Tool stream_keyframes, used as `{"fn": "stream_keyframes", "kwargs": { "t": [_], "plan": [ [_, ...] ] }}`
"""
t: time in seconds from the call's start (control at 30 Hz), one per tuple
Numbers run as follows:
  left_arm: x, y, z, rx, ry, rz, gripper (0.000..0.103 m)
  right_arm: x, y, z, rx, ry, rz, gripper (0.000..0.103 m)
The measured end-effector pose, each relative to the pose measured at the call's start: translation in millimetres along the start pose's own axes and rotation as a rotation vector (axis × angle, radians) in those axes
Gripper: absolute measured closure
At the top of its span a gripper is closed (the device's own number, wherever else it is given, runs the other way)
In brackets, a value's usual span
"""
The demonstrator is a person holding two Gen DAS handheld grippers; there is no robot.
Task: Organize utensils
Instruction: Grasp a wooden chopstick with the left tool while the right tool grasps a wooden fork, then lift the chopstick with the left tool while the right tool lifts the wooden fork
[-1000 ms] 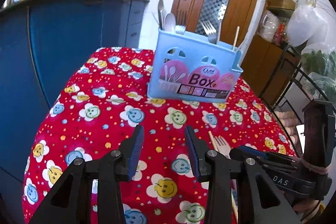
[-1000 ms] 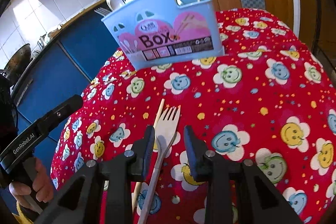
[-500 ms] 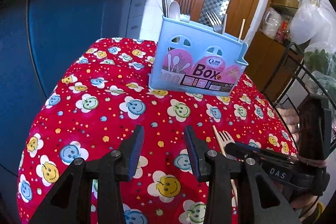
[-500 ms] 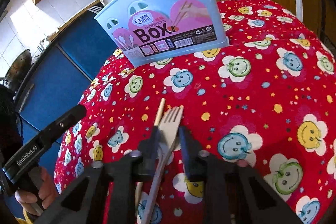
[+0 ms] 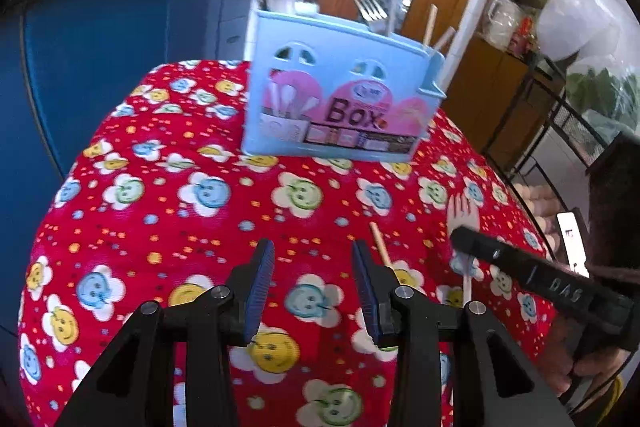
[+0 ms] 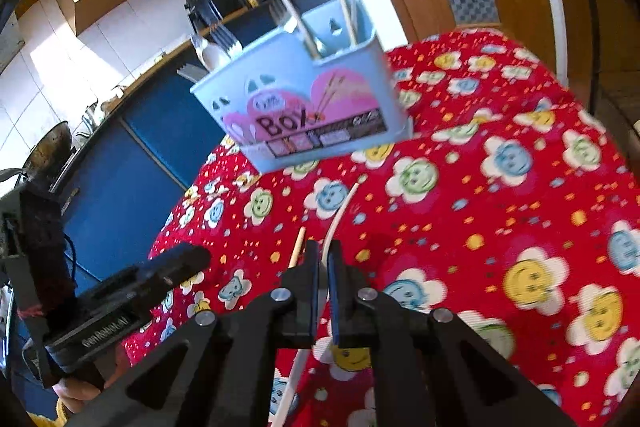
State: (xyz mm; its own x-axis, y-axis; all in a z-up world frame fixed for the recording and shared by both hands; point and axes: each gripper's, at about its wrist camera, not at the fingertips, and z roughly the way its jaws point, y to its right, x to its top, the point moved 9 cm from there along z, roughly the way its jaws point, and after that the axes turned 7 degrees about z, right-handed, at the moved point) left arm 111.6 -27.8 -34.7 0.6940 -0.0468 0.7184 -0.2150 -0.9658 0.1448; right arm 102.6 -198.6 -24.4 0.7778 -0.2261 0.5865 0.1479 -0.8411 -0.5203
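In the left wrist view, the left tool (image 5: 313, 289) hangs half open over the worktop with the red flowered cloth (image 5: 160, 211), and nothing is between its blue pads. At the far edge of the worktop stands the light blue plastic utensil box with pink labels (image 5: 340, 107), with forks, spoons and sticks standing in it. Toward the right edge of the worktop I see the pale cream plastic fork (image 5: 463, 215) with its tines past the tip of the right tool (image 5: 460, 237), which crosses over its handle. A thin wooden chopstick (image 5: 380, 245) lies on the cloth just beside it.

In the right wrist view, the right tool (image 6: 323, 259) is closed on the fork (image 6: 340, 211), which now appears edge-on, as a thin white curve pointing toward the box (image 6: 304, 107). The chopstick (image 6: 297, 247) lies on the cloth just left of the pads.

One second ago the right pads stood apart on both sides of the fork, which lay flat with its tines broad. Now they pinch it, and the fork seems lifted and turned. I judge that the pickup is done and carrying to the box comes next. The left tool has the same opening as before, and the box appears a little nearer and more tilted in both views.
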Motion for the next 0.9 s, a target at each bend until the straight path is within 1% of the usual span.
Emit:
{"fn": "stream_keyframes", "kwargs": {
  "t": [0.2, 0.3, 0.37, 0.4, 0.5, 0.63, 0.7, 0.8, 0.9],
  "plan": [
    [-5, 27, 14, -0.047, -0.061, 0.040, 0.062, 8, 9, -17, -0.007, 0.049, 0.003, 0.097],
    [-8, 40, 22, -0.058, -0.089, 0.074, 0.062, 12, 16, -23, -0.007, 0.066, 0.012, 0.097],
    [-9, 47, 27, -0.058, -0.102, 0.103, 0.068, 13, 20, -25, -0.007, 0.071, 0.016, 0.097],
    [-10, 52, 30, -0.058, -0.112, 0.118, 0.072, 14, 22, -27, -0.006, 0.074, 0.019, 0.097],
    [-13, 59, 39, -0.069, -0.146, 0.135, 0.080, 14, 26, -29, 0.000, 0.078, 0.025, 0.097],
    [-19, 65, 53, -0.058, -0.191, 0.152, 0.083, 14, 31, -31, 0.005, 0.078, 0.035, 0.097],
    [-18, 66, 56, -0.047, -0.191, 0.168, 0.085, 14, 32, -30, 0.007, 0.077, 0.038, 0.097],
    [-16, 68, 60, -0.038, -0.197, 0.170, 0.092, 13, 34, -29, 0.013, 0.075, 0.046, 0.097],
    [-15, 69, 62, -0.043, -0.198, 0.159, 0.093, 12, 34, -28, 0.019, 0.072, 0.048, 0.097]
  ]
}}
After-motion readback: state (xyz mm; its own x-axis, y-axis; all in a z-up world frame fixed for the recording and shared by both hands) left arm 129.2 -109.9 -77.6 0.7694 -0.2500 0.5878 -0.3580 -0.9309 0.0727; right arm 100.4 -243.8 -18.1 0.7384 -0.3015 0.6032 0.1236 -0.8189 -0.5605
